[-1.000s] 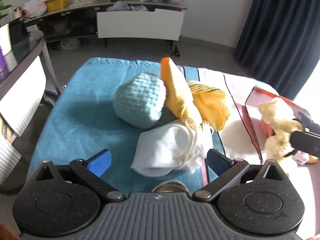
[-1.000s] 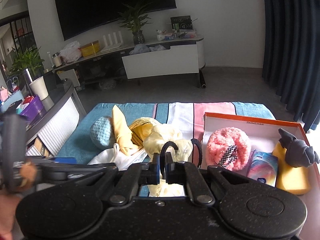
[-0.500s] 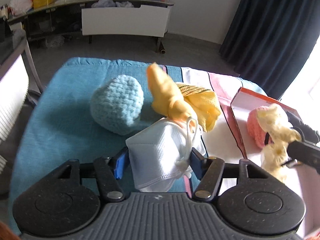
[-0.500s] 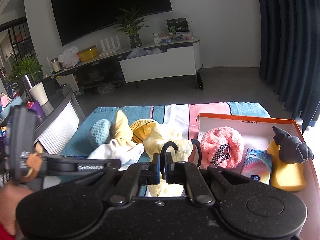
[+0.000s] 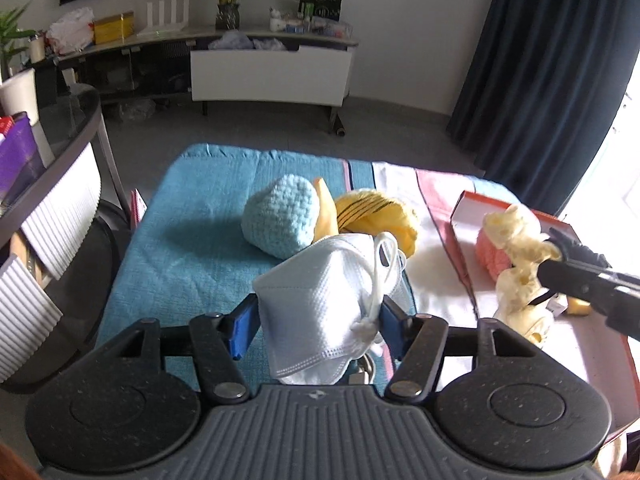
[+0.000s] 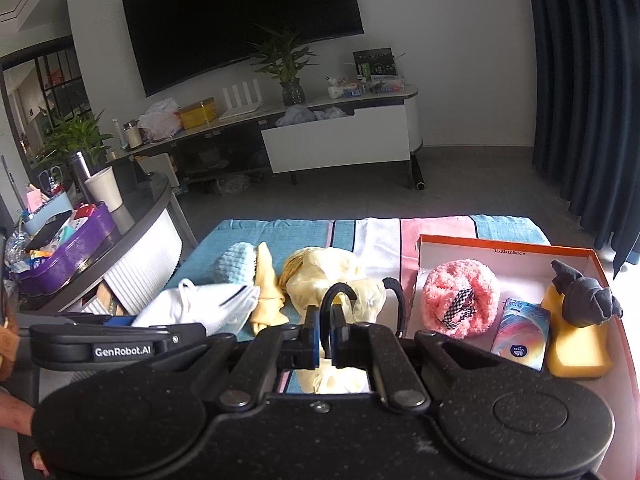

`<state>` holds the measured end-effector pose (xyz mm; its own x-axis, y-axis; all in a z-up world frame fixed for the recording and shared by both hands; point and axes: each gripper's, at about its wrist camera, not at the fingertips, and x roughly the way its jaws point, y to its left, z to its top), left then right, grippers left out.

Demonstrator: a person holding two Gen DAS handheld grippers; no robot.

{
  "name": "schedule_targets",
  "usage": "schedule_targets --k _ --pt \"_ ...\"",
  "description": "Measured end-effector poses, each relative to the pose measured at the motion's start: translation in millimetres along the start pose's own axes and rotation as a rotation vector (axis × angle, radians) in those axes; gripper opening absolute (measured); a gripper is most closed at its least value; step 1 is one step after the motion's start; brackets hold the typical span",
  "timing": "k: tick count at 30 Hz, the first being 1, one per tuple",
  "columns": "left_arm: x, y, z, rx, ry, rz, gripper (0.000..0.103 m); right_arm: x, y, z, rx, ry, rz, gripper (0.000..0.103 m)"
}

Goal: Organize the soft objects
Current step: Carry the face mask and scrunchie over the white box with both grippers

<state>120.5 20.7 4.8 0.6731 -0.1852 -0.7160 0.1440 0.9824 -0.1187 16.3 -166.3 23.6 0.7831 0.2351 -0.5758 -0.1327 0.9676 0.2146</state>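
My left gripper (image 5: 316, 320) is shut on a white face mask (image 5: 320, 304) and holds it above the blue cloth. The mask also shows in the right wrist view (image 6: 200, 308). My right gripper (image 6: 329, 338) is shut on a pale yellow fluffy hair tie (image 6: 340, 284) by its black loop, seen in the left wrist view (image 5: 516, 248) near the orange box (image 5: 464, 216). A light blue knitted ball (image 5: 280, 216), a yellow cloth (image 5: 326, 212) and a yellow striped item (image 5: 380, 212) lie on the table.
The orange box (image 6: 500, 240) holds a pink fluffy item (image 6: 460, 296), a tissue pack (image 6: 520, 332), a yellow sponge (image 6: 576, 348) and a dark grey cloth (image 6: 580, 292). A grey side table (image 5: 52, 184) stands at the left. A TV cabinet (image 5: 272, 72) lies beyond.
My left gripper closed on the white mask and lifted it off the table. My right gripper stayed shut on the yellow hair tie, moving slightly.
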Motion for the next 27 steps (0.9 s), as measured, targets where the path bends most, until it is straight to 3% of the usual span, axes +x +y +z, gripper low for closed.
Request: schedule_targets --k 10,27 --pt "-32 -20 -2 -0.052 -0.098 0.042 0.063 -18 6 -3 -0.007 -0.014 0.005 0.006" --pt "-37 -35 -7 -0.044 -0.108 0.066 0.063 -36 3 -4 -0.013 -0.037 -0.02 0.006"
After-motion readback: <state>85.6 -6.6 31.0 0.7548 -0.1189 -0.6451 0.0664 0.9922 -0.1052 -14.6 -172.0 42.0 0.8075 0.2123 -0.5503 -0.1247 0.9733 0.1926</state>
